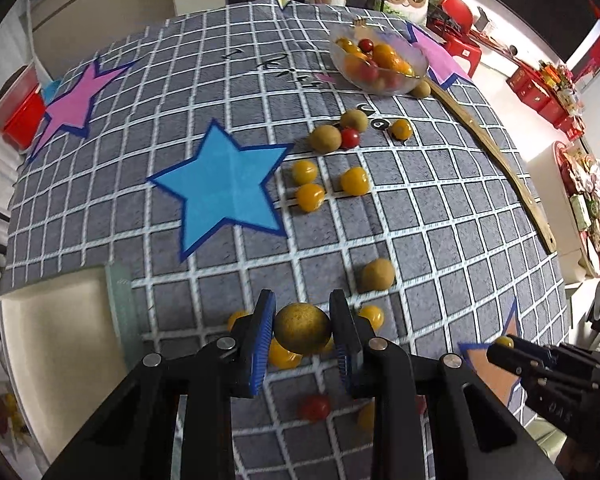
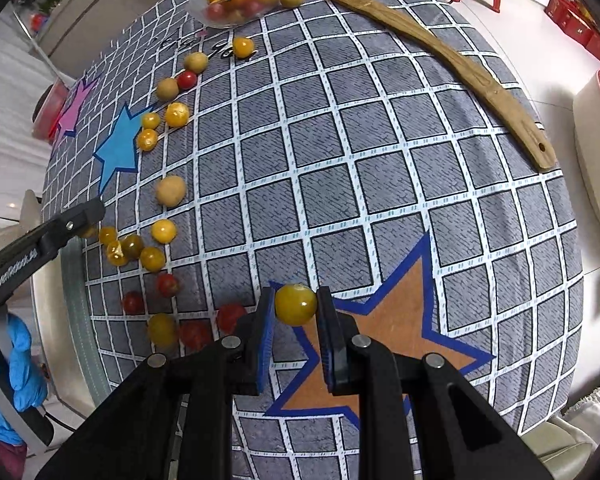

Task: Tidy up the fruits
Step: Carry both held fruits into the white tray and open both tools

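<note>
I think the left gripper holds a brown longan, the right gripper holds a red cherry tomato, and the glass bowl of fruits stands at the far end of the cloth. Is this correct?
Not quite. The right wrist view shows the right gripper shut on a yellow cherry tomato, not a red one. The rest holds: the left gripper holds a brown longan, and the glass bowl of fruits stands at the far end of the checked cloth.

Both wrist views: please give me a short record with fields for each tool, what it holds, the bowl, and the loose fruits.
left tool: shut on a brownish round fruit, above loose fruits
right tool: shut on a yellow tomato, over the orange star
bowl: clear, at the far side, holding red and yellow fruits
loose fruits: yellow, red and brownish ones scattered on the checked cloth
wooden stick: lying near the bowl
</note>
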